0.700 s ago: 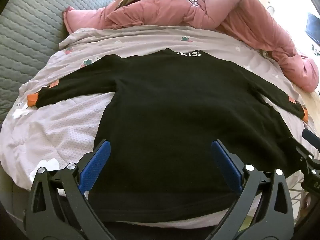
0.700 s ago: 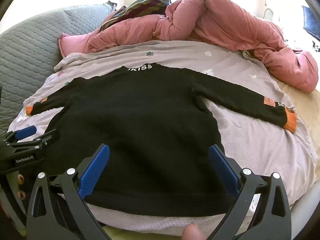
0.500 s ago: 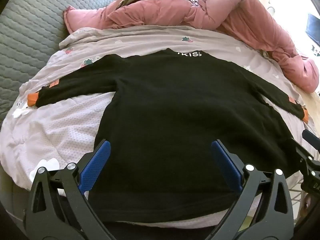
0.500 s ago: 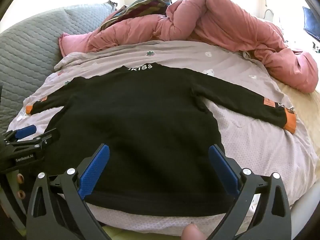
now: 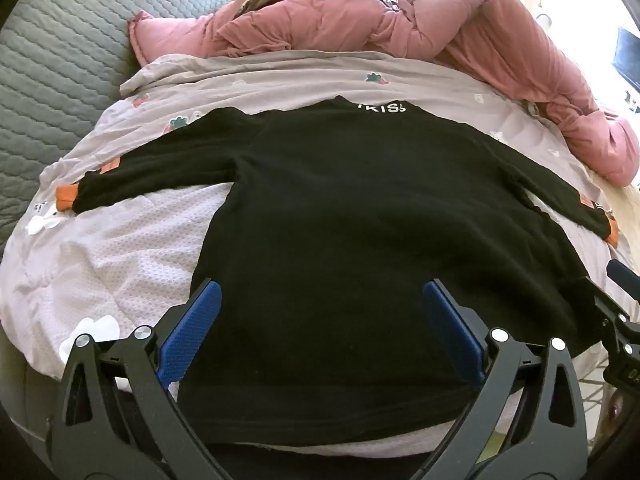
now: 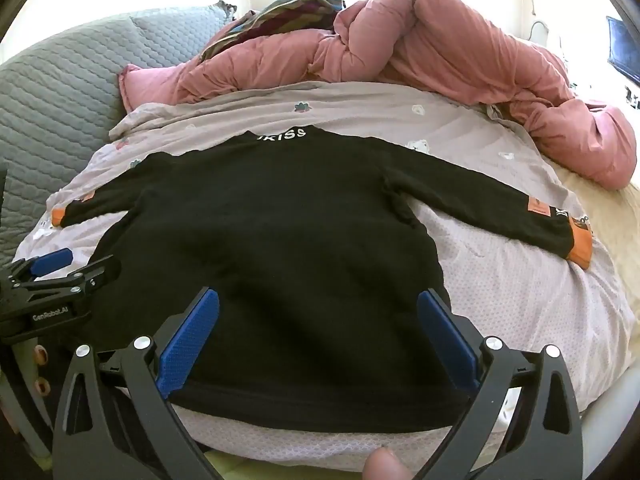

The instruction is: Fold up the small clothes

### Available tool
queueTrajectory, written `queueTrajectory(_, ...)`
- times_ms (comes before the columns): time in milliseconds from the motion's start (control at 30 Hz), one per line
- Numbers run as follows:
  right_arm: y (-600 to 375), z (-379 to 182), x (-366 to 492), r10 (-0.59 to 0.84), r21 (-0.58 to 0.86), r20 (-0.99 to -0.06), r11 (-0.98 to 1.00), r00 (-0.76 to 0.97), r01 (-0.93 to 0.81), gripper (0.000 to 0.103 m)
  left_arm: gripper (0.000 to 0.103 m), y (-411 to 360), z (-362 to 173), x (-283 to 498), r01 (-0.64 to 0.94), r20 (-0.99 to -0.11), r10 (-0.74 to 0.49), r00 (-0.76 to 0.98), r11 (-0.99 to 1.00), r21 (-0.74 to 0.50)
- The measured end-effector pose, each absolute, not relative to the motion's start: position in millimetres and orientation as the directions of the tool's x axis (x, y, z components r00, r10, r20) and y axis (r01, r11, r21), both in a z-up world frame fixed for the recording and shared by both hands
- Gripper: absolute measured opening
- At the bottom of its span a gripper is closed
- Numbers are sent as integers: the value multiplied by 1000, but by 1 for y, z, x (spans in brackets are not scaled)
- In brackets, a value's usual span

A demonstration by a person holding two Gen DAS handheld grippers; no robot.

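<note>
A small black long-sleeved top (image 5: 340,220) (image 6: 280,240) lies flat on the bed, back up, sleeves spread to both sides, with orange cuffs and white letters at the collar. My left gripper (image 5: 320,312) hovers above its lower hem, blue pads wide apart and open, nothing between them. Over the hem's right part my right gripper (image 6: 318,316) stands open too, empty. The left gripper (image 6: 60,272) also shows at the left edge of the right wrist view. The right gripper's fingers (image 5: 616,304) poke in at the right edge of the left wrist view.
The top rests on a pale lilac quilt (image 5: 100,260) (image 6: 520,280) with flower prints. A bunched pink duvet (image 5: 400,20) (image 6: 440,48) lies along the far side, with a striped cloth on it. A grey quilted headboard (image 5: 52,60) rises on the left. A fingertip (image 6: 384,464) shows at the bottom.
</note>
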State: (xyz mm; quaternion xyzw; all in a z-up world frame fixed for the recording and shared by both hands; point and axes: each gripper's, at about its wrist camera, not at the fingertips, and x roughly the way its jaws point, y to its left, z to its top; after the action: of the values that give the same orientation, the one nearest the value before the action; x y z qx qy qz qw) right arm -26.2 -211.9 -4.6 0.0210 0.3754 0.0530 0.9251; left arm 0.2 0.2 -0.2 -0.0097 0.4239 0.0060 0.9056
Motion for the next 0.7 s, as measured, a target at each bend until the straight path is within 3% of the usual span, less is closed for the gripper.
queueTrajectory(700, -213, -6, -26, 116, 76, -694, 993, 711, -87, 99, 95, 0, 0, 0, -20, -767, 4, 641, 1000, -11)
